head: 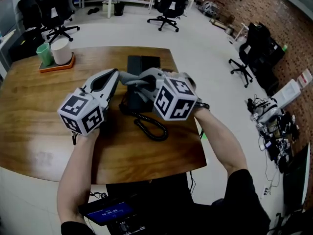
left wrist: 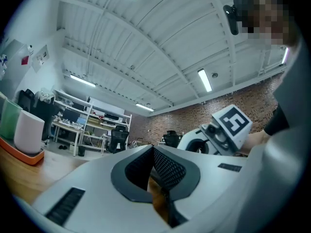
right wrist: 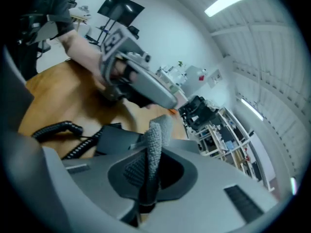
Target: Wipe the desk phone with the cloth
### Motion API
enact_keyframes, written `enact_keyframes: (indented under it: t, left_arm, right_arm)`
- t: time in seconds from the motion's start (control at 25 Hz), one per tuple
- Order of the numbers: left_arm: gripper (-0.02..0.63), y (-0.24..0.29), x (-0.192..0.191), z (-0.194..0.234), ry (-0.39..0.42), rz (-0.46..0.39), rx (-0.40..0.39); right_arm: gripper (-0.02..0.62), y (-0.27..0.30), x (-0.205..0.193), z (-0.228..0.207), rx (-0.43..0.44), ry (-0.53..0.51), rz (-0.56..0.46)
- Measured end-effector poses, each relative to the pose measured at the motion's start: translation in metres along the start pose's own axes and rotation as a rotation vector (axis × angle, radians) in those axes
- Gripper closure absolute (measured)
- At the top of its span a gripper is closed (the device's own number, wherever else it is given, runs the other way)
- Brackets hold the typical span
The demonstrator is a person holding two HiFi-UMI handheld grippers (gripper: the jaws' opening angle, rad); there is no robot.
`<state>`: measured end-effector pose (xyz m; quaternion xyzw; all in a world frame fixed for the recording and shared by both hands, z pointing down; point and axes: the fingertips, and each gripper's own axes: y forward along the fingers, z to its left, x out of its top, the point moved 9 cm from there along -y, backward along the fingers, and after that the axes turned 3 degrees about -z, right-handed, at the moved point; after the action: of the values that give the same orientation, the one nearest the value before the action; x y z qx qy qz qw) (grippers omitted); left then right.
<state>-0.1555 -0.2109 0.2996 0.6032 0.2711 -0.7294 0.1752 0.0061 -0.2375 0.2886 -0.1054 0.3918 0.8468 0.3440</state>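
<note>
The black desk phone [head: 143,68] sits on the wooden table [head: 39,126], its coiled cord [head: 152,127] looping toward me. My right gripper [head: 125,78] reaches in from the right and is shut on a grey cloth [head: 134,82], held over the phone's near left part. In the right gripper view the cloth [right wrist: 156,139] sticks up from the jaws, with the phone [right wrist: 115,139] and cord [right wrist: 52,130] just beyond. My left gripper [head: 116,73] hovers at the phone's left edge, close to the right one. Its fingers [left wrist: 167,169] are shut with nothing between them.
An orange tray [head: 56,66] with a green cup [head: 44,54] and a white cup [head: 61,50] stands at the table's far left. Black office chairs [head: 168,6] stand on the floor beyond. The table's right edge [head: 193,116] is near my right arm.
</note>
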Motion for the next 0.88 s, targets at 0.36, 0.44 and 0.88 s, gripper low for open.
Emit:
enact_keyframes:
  t: [0.36,0.44,0.88]
  left_arm:
    - [0.615,0.000,-0.002,0.001,0.009,0.006,-0.001]
    - [0.615,-0.001,-0.002,0.002,0.012,0.006,0.001]
    - [0.615,0.000,-0.002,-0.002,0.026,0.013,-0.005]
  right_arm:
    - [0.569,-0.028,0.011,0.038,0.151,-0.107,-0.023]
    - [0.569,-0.028,0.004,-0.006,-0.009,0.000,-0.051]
    - [0.572,0.020,-0.049,-0.092,-0.240,0.241,0.060]
